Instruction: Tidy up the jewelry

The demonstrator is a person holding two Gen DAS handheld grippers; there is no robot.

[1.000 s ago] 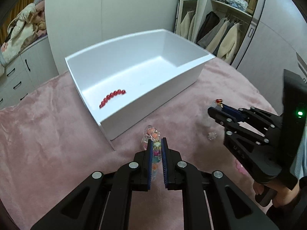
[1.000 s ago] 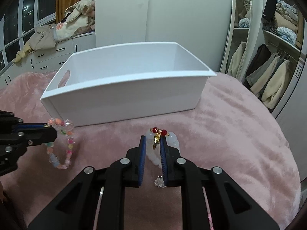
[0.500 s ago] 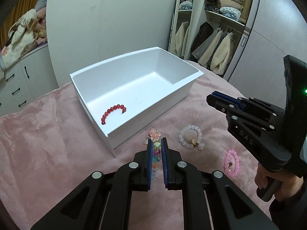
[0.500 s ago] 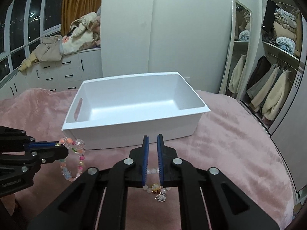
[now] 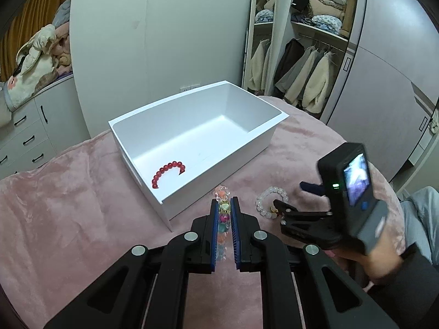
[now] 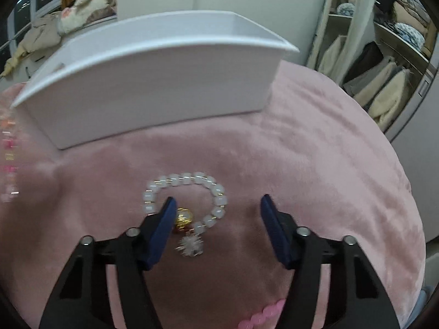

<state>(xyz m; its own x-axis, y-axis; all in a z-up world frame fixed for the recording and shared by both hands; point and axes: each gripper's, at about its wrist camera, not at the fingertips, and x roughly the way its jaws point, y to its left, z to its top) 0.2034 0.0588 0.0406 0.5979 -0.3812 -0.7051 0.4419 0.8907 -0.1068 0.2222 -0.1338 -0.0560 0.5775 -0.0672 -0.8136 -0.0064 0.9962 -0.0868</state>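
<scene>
Currently the right gripper (image 6: pixel 216 208), jaws just opening, brackets only part of the white bead bracelet (image 6: pixel 186 194) on the pink blanket (image 6: pixel 315 164); closing off-centre may pinch a charm and drop it. Beyond, the left gripper (image 5: pixel 225 205) clamps the multicoloured bracelet (image 5: pixel 223 216) short of the white bin (image 5: pixel 219 159); releasing early would miss.

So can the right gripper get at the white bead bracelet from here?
Probably yes: the right gripper has just been opening its jaws right over the white bead bracelet on the pink blanket, nothing between.
</scene>
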